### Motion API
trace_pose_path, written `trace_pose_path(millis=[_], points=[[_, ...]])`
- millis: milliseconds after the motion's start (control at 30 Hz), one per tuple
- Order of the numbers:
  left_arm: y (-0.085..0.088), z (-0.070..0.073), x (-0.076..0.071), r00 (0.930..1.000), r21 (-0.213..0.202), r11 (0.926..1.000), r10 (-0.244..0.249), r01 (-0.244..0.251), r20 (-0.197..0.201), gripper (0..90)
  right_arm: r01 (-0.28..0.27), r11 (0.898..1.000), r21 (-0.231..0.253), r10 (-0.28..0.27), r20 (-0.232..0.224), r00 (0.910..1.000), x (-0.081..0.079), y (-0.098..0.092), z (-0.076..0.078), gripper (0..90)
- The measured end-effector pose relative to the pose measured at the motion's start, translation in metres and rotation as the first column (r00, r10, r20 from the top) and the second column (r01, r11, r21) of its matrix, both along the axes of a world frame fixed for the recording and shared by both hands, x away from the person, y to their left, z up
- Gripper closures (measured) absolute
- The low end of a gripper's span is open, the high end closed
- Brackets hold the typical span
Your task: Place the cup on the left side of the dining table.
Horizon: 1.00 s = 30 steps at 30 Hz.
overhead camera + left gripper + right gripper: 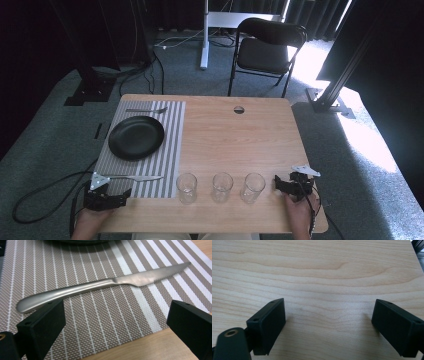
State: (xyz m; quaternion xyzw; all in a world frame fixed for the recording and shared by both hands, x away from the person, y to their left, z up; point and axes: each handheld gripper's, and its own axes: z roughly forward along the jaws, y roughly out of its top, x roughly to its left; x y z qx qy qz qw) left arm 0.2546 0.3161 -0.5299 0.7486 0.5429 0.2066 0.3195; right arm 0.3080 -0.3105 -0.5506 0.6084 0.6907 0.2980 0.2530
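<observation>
Looks like the very start of a knife pickup: left tool is wide open, holding nothing, just short of the knife lying on the striped mat. Next it should straddle the handle and close. Right tool sits open over bare desk.

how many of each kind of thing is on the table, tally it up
glasses: 3
knife: 1
fork: 1
black plate: 1
striped placemat: 1
total: 7
</observation>
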Motion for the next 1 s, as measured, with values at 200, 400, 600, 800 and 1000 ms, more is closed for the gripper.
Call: trace_pose_path(millis=[200, 400, 600, 800, 1000], points=[[0.003, 0.006, -0.003, 0.9995, -0.012, 0.9997, -0.019, 0.02, 0.026, 2.6, 0.0, 1.0, 0.0, 0.0, 0.0, 1.0, 0.0, 0.0, 0.0, 11.3], [0.0, 0.01, -0.007, 0.9981, -0.009, 0.9986, -0.051, 0.052, 0.035, 2.6, 0.0, 1.0, 0.0, 0.0, 0.0, 1.0, 0.0, 0.0, 0.0, 11.3], [-0.005, 0.017, -0.009, 0.9943, -0.031, 0.9953, -0.09, 0.092, 0.058, 2.6, 0.0, 1.0, 0.0, 0.0, 0.0, 1.0, 0.0, 0.0, 0.0, 11.3], [-0.015, 0.024, -0.011, 0.9893, -0.021, 0.9926, -0.117, 0.12, 0.087, 2.6, 0.0, 1.0, 0.0, 0.0, 0.0, 1.0, 0.0, 0.0, 0.0, 11.3], [-0.023, 0.031, -0.011, 0.9832, -0.027, 0.9874, -0.153, 0.156, 0.099, 2.6, 0.0, 1.0, 0.001, 0.0, 0.0, 1.0, 0.0, 0.0, 0.0, 11.3]])
